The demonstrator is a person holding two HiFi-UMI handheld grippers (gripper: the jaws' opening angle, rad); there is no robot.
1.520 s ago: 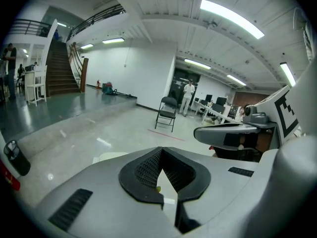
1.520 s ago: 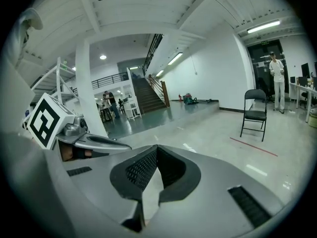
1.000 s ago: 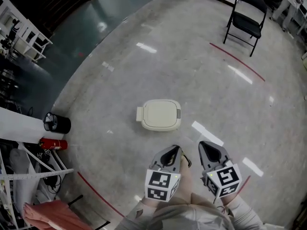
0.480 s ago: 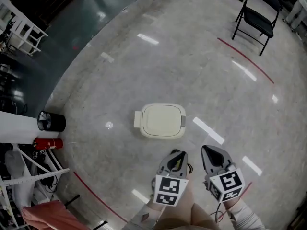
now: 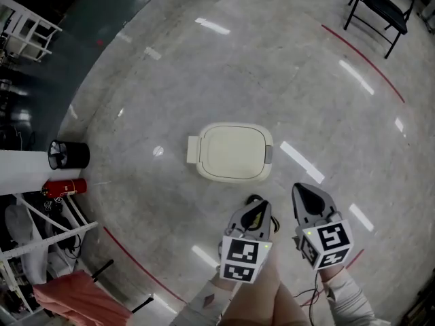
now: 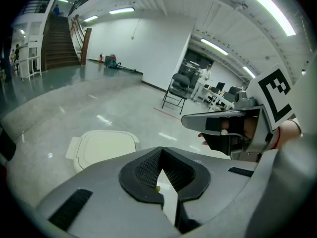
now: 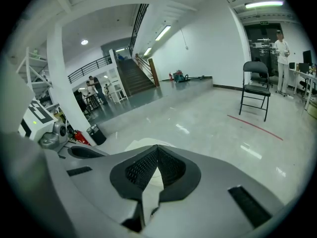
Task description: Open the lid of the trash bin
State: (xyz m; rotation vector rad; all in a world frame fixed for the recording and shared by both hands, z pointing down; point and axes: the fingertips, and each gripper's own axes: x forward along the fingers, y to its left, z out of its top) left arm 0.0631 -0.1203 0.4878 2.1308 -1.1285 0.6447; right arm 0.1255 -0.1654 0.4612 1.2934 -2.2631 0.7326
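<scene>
A cream trash bin (image 5: 231,151) stands on the grey floor with its lid down and a small tab on its left side. Both grippers hang just short of its near edge, touching nothing. My left gripper (image 5: 257,207) is shut with nothing in it, and its tip points at the bin's near right corner. To its right my right gripper (image 5: 304,191) is also shut and holds nothing. The left gripper view shows the bin (image 6: 103,148) beyond the closed jaws of the left gripper (image 6: 161,171). In the right gripper view the right gripper (image 7: 156,171) hides most of the bin (image 7: 143,145).
A black bucket (image 5: 68,155) and a red fire extinguisher (image 5: 64,187) sit by a white column at the left. A folding chair (image 5: 380,5) stands far right behind a red floor line (image 5: 363,58). Racks and a pink cloth (image 5: 68,297) fill the lower left.
The view has moved toward the bin, which now looks larger and sits closer to the grippers. Both grippers stay shut, side by side.
</scene>
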